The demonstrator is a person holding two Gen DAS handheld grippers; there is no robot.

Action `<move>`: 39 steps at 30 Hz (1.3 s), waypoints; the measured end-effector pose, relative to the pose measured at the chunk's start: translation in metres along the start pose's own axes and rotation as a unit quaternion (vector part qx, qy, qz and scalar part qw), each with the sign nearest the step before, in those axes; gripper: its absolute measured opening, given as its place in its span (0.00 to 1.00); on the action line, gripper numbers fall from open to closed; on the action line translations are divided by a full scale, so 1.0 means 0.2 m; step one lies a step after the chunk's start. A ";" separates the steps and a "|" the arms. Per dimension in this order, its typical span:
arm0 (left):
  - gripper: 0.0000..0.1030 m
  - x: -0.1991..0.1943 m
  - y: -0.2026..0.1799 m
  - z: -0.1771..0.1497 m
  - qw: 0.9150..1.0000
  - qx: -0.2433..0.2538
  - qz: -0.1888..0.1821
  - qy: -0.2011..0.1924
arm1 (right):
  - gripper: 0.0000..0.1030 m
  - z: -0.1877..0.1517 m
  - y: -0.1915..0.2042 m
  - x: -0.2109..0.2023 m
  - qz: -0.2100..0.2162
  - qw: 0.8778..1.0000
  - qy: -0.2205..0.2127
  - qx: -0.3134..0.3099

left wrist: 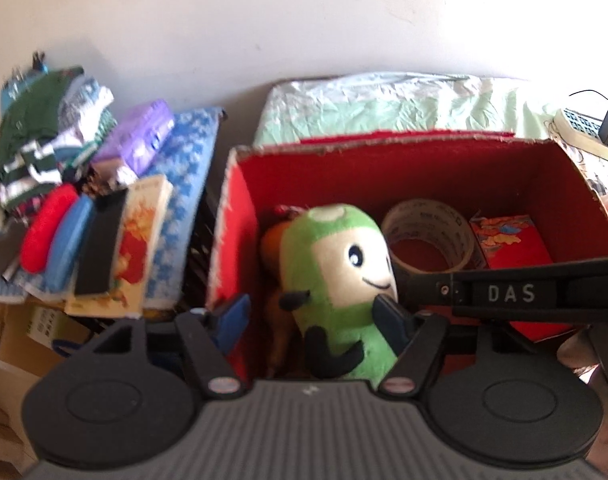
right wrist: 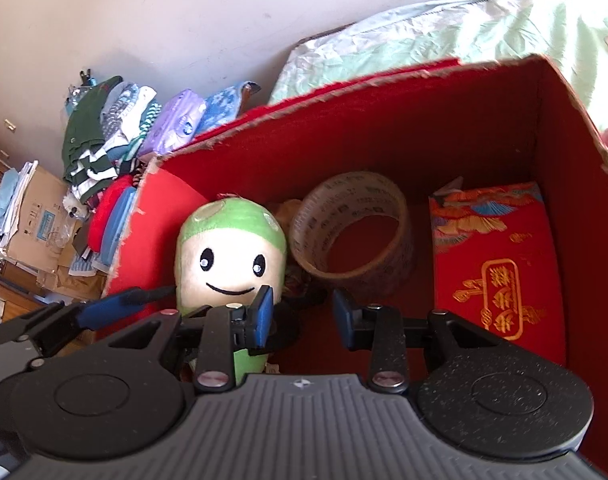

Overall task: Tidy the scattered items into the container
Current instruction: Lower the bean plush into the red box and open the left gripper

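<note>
- White letters "DAS" are showing on the black arm of the right gripper crossing the left wrist view.
- The red box is holding a green plush toy at its left end, a tape roll in the middle and a red patterned packet with gold characters I cannot read.
- The left gripper is standing with fingers apart around the plush; whether they are touching it is unclear.
- The right gripper is hanging spread and empty.

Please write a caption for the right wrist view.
Open right hand-held gripper above red box holding green plush toy, tape roll.
</note>
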State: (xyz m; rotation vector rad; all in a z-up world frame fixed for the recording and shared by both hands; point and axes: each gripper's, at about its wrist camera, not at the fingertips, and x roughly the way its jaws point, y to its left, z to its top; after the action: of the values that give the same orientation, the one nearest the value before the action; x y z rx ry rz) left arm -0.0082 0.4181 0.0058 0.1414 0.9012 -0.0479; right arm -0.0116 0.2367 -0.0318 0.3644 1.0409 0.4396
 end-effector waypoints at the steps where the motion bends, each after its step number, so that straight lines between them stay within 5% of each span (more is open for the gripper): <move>1: 0.68 -0.01 0.00 0.00 1.000 0.003 0.007 -0.003 | 0.36 0.01 0.01 0.01 0.005 1.000 0.006 0.001; 8: 0.47 -0.09 0.12 0.01 1.000 -0.021 -0.009 -0.007 | 0.29 0.04 0.14 0.07 0.050 0.998 0.026 -0.021; 12: 0.52 -0.13 0.12 0.00 0.999 -0.023 -0.022 -0.018 | 0.29 0.05 0.09 0.14 0.094 0.994 0.053 0.023; 30: 0.57 -0.05 0.03 0.00 1.000 0.000 -0.007 0.001 | 0.34 0.08 0.00 0.06 0.101 0.993 0.026 0.050; 39: 0.56 -0.16 0.01 0.00 0.998 0.030 -0.042 -0.038 | 0.34 0.11 0.02 0.12 0.140 0.987 0.047 0.064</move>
State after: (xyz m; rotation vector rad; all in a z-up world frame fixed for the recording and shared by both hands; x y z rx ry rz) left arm -0.0276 0.4198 0.0321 0.1566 0.8290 -0.1574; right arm 0.0175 0.2513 -0.0378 0.6148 1.1177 0.6479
